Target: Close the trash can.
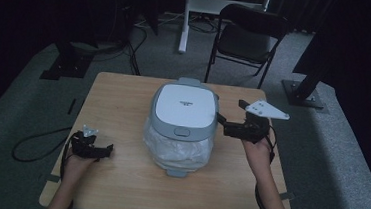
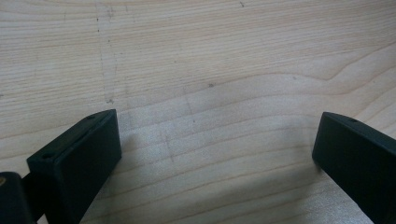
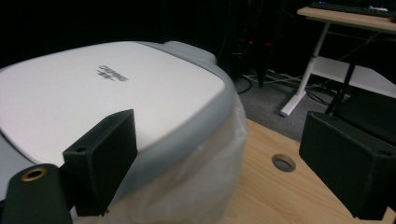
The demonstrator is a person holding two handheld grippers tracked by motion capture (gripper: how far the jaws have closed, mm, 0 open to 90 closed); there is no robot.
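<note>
Cooker [image 1: 185, 112]: lid closed, body wrapped in clear plastic, mid-table [image 1: 116, 189].
Right gripper [image 1: 221, 121]: jaws wide, empty, beside cooker's right rim.
Left gripper [image 1: 107, 151]: jaws wide, empty, well left of cooker.

Faint print on the cooker lid, too blurred for me to read.
From my right gripper view, a small grey logo with a line beneath sits on the white lid [image 3: 107, 93] of the rice cooker [image 1: 183, 127]; I cannot make out its letters.

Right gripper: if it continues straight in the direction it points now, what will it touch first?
Probably the grey rim of the bin lid. The right gripper is open and points at the lid's side, very near it; depth is hard to judge.
</note>
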